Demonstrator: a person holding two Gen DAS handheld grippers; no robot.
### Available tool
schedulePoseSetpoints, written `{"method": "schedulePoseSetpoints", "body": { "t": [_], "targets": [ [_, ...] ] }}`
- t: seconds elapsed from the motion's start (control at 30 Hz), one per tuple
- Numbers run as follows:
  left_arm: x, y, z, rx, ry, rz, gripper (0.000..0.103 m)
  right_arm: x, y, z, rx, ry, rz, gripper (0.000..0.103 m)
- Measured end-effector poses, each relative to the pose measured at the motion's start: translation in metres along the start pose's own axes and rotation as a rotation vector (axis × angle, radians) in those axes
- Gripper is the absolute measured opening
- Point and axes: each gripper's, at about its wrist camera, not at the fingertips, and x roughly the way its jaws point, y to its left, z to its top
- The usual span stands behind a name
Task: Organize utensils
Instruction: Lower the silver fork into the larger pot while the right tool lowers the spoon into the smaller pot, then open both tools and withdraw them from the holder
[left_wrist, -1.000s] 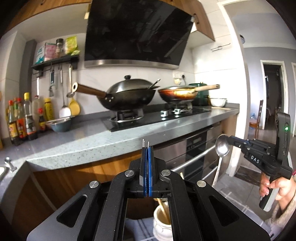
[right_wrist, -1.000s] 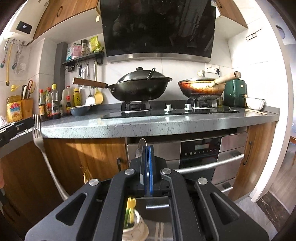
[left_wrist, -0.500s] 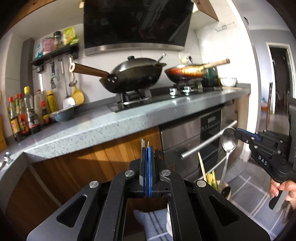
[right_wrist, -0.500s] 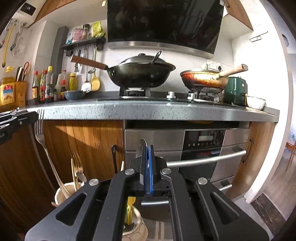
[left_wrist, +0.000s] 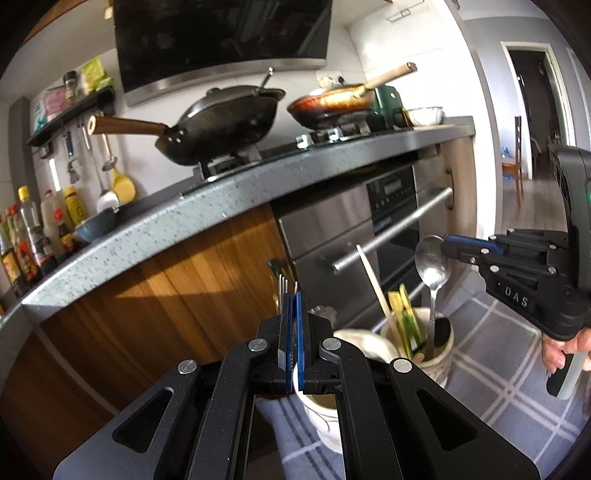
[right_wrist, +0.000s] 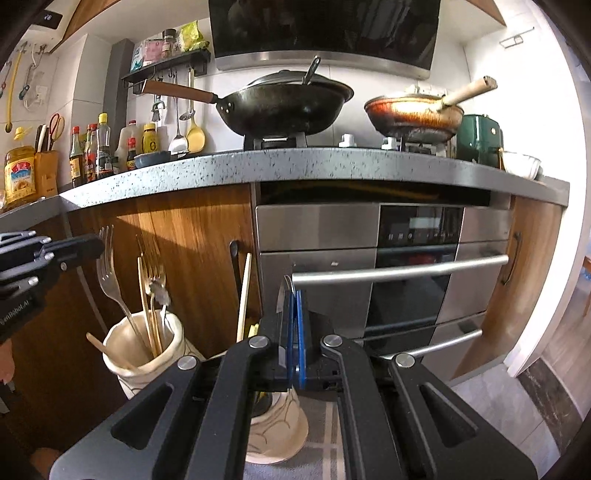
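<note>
My left gripper (left_wrist: 294, 295) is shut on a steel fork (left_wrist: 283, 286); its tines stick up past the pads. In the right wrist view the fork (right_wrist: 110, 280) hangs from the left gripper (right_wrist: 98, 245) with its handle down in a cream ceramic holder (right_wrist: 142, 356) that holds another fork and chopsticks. My right gripper (right_wrist: 294, 295) is shut on a steel spoon (right_wrist: 286, 290). In the left wrist view the spoon (left_wrist: 432, 269) hangs from the right gripper (left_wrist: 448, 245), its handle down in a second cream holder (left_wrist: 430, 360) with chopsticks and green sticks.
Both holders stand on a grey checked mat (left_wrist: 491, 384) on the floor before a wooden cabinet (right_wrist: 177, 221) and a steel oven (right_wrist: 406, 258). The speckled grey counter (right_wrist: 295, 164) above carries a black wok (right_wrist: 284, 103), a pan (right_wrist: 413, 114) and bottles (right_wrist: 92, 147).
Both grippers have come down from counter height to the floor holders. The fork's handle now sits in the left holder and the spoon's handle in the right holder.
</note>
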Motion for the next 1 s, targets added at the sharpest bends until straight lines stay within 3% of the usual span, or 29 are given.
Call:
{"method": "schedulePoseSetpoints", "body": {
  "t": [0.3, 0.67, 0.7, 0.73, 0.8, 0.93, 0.97, 1.0],
  "targets": [
    [0.009, -0.002, -0.017, -0.03, 0.065, -0.047, 0.002, -0.001, -0.007, -0.006, 0.04, 0.028, 0.015, 0.002],
    [0.003, 0.01, -0.023, -0.105, 0.071, -0.08, 0.004, -0.003, -0.018, -0.008, 0.091, 0.051, 0.016, 0.003],
    [0.004, 0.011, -0.023, -0.112, 0.075, -0.083, 0.008, -0.003, -0.019, -0.007, 0.094, 0.052, 0.017, 0.006],
    [0.004, 0.013, -0.023, -0.127, 0.08, -0.095, 0.02, -0.005, -0.02, -0.007, 0.102, 0.053, 0.022, 0.012],
    [0.0, 0.016, -0.023, -0.15, 0.07, -0.101, 0.037, -0.01, -0.021, -0.006, 0.114, 0.044, 0.039, 0.034],
    [-0.011, 0.018, -0.021, -0.178, 0.049, -0.114, 0.049, -0.026, -0.019, -0.005, 0.11, 0.039, 0.042, 0.036],
    [-0.015, 0.019, -0.021, -0.189, 0.042, -0.12, 0.052, -0.03, -0.019, -0.005, 0.114, 0.042, 0.046, 0.044],
    [-0.019, 0.02, -0.021, -0.199, 0.035, -0.125, 0.06, -0.035, -0.019, -0.006, 0.118, 0.044, 0.053, 0.06]
  ]
}}
